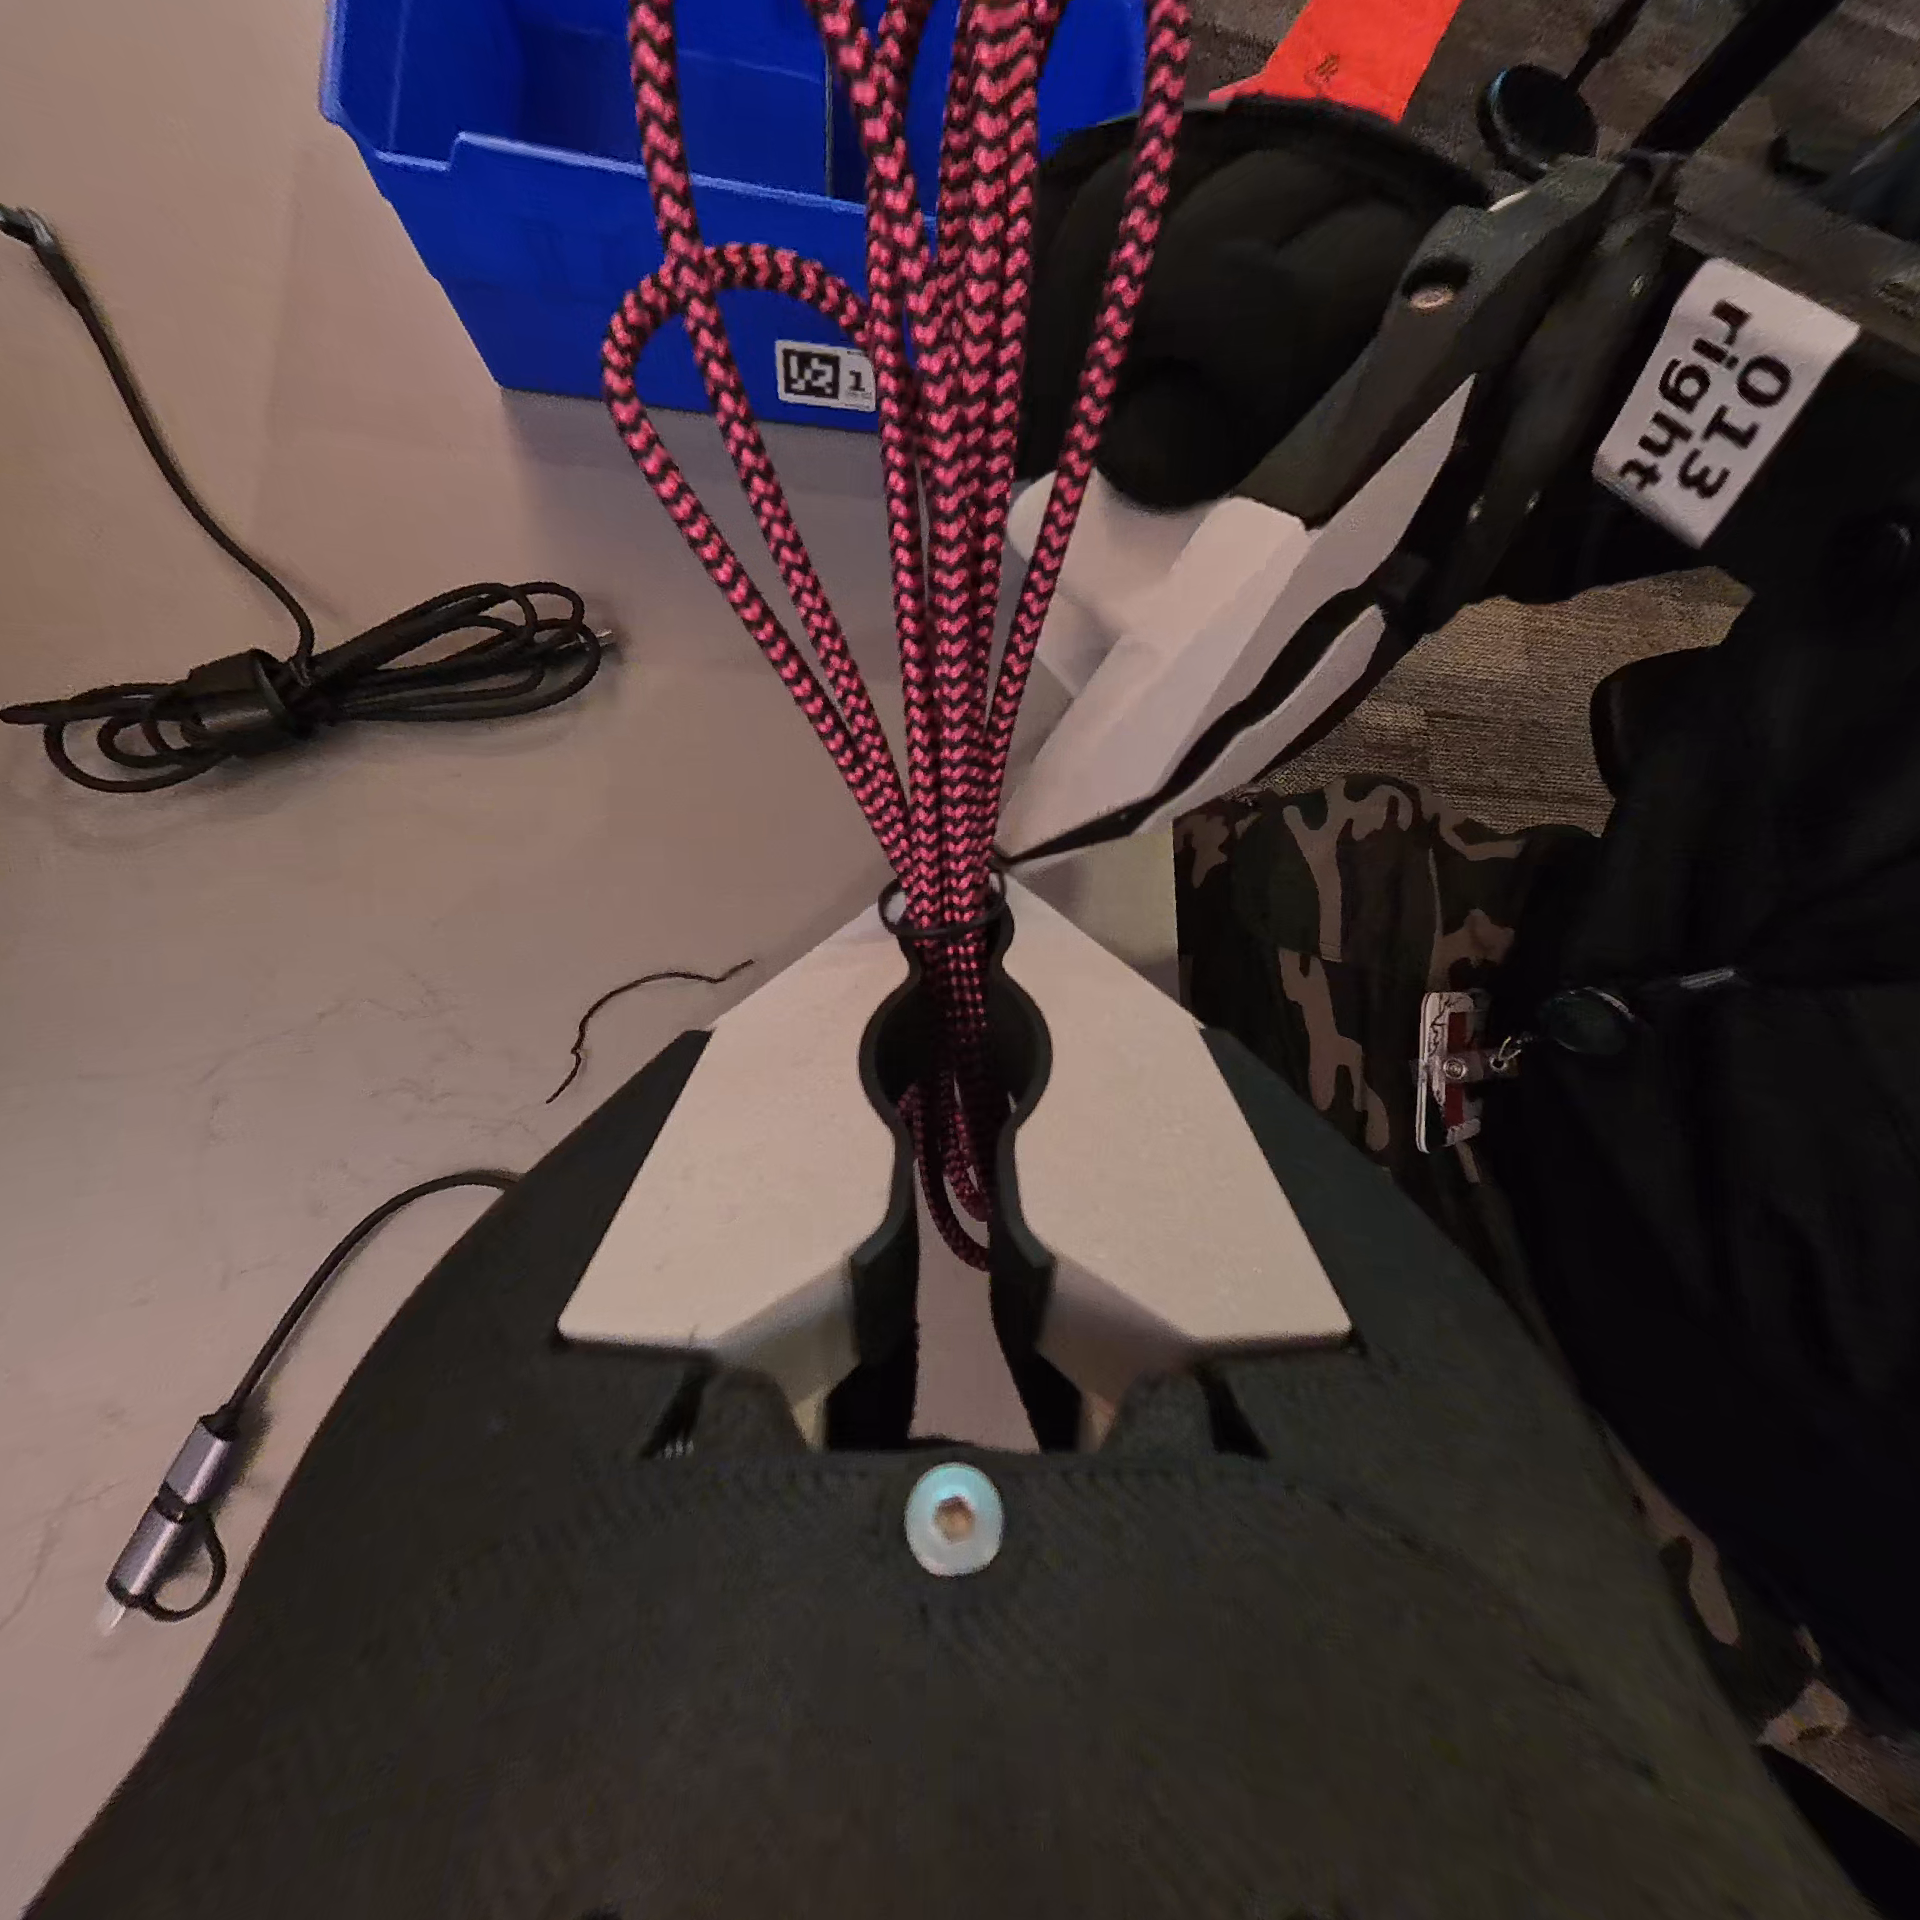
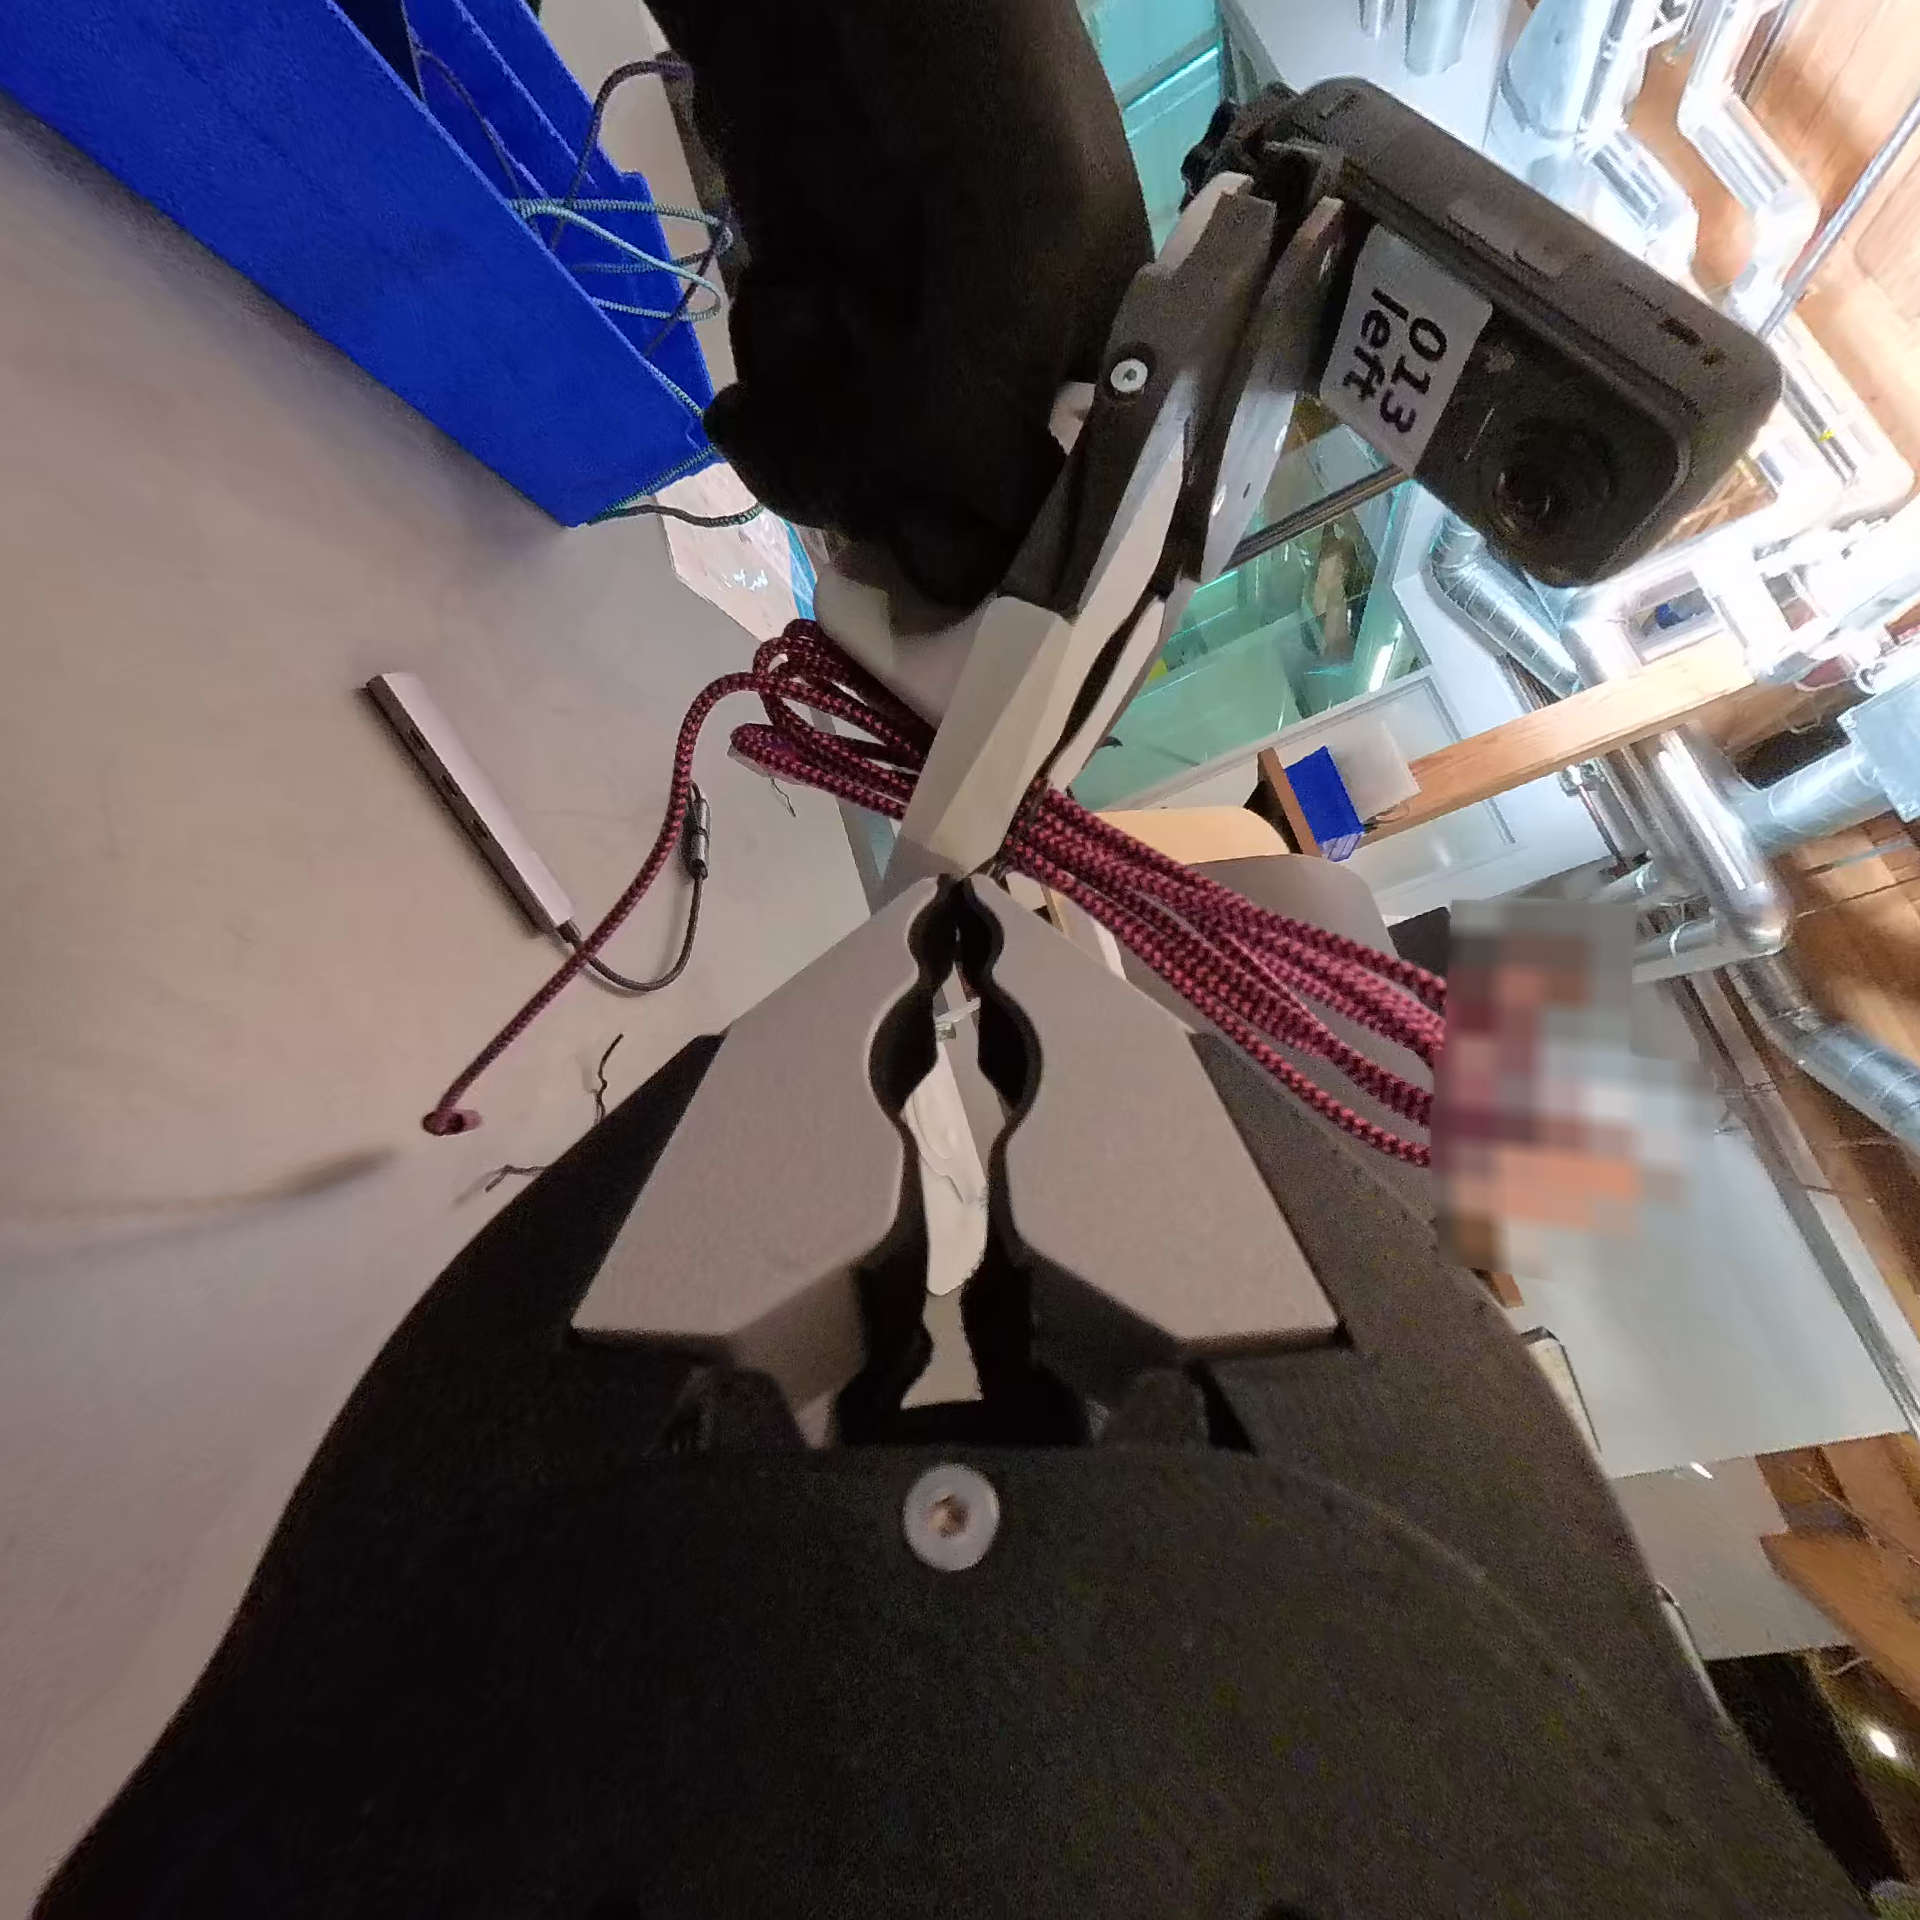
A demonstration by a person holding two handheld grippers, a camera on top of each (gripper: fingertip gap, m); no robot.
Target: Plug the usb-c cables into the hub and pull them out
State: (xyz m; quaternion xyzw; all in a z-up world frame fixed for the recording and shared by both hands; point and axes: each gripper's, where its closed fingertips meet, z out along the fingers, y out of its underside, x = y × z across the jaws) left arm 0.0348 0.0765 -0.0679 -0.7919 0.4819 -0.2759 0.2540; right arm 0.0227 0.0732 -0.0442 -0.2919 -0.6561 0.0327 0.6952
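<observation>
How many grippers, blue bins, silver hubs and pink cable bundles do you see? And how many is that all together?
Grippers: 2 (left gripper, right gripper)
Blue bin: 1
Silver hub: 1
Pink cable bundle: 1
Total: 5

Braided fabric pink-black cable (image 1: 940, 582), glossy blue plastic bin (image 1: 540, 197), matt table (image 1: 312, 935)

Left tongs (image 1: 943, 914) clamped shut — right tongs (image 2: 954, 888) closed, tips meeting left's.
</observation>
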